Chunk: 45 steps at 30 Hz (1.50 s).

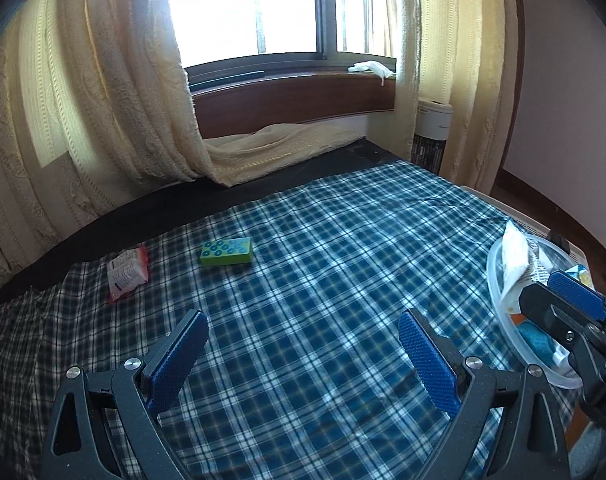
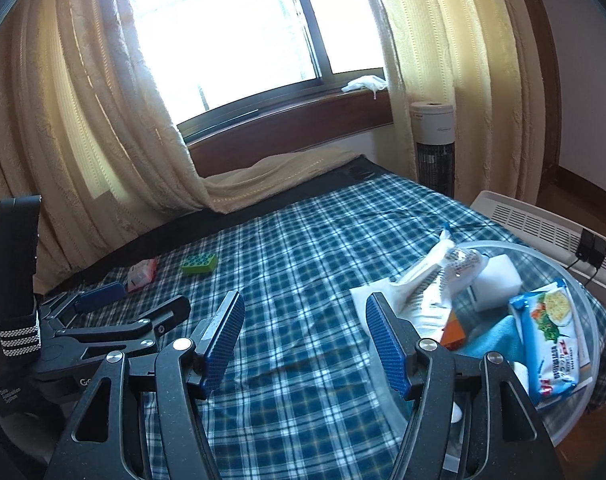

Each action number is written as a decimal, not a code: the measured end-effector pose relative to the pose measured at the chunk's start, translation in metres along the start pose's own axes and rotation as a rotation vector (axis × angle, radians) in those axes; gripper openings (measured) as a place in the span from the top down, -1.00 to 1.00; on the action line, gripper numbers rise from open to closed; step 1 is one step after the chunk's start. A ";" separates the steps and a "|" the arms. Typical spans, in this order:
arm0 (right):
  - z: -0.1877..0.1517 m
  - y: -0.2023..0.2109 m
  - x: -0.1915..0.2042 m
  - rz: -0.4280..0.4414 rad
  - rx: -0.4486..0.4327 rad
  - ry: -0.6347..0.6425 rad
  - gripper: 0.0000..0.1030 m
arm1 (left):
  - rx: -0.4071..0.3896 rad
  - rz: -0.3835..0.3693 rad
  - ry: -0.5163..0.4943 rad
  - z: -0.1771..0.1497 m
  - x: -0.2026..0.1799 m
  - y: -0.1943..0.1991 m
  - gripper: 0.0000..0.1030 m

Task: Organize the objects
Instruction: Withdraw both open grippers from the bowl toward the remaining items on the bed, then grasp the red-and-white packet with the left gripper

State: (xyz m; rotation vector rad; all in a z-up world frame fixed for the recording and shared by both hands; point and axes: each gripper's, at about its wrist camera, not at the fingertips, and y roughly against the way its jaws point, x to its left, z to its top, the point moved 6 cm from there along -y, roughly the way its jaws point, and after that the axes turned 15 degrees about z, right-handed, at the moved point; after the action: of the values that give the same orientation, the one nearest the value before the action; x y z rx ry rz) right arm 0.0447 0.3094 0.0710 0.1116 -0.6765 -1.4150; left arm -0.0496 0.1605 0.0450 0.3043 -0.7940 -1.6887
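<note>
A green block with blue dots (image 1: 226,251) and a red and white snack packet (image 1: 127,274) lie on the plaid cloth (image 1: 323,280) at the far left. They also show in the right wrist view, the block (image 2: 199,264) and the packet (image 2: 142,275). A clear round bowl (image 2: 559,412) at the right holds a blue noodle packet (image 2: 551,328), a white packet (image 2: 439,280), a white sponge (image 2: 499,276) and other items. My left gripper (image 1: 303,356) is open and empty above the cloth. My right gripper (image 2: 305,344) is open and empty, next to the bowl's left side.
Cream curtains (image 1: 103,100) hang at the back and left, with a window sill (image 1: 295,92) between them. A tower fan (image 2: 433,144) stands at the back right. A white heater (image 2: 543,228) with a plug stands right of the bed.
</note>
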 end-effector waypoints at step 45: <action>-0.028 -0.095 0.034 0.151 0.258 -0.028 -0.48 | 0.258 0.338 0.340 0.007 0.166 -0.155 -0.91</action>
State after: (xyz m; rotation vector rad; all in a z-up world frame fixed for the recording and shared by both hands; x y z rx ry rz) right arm -0.0237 0.2513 0.0171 0.2387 -0.8709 -1.1820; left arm -0.2181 0.0200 -0.0147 0.5846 -0.7576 -1.1788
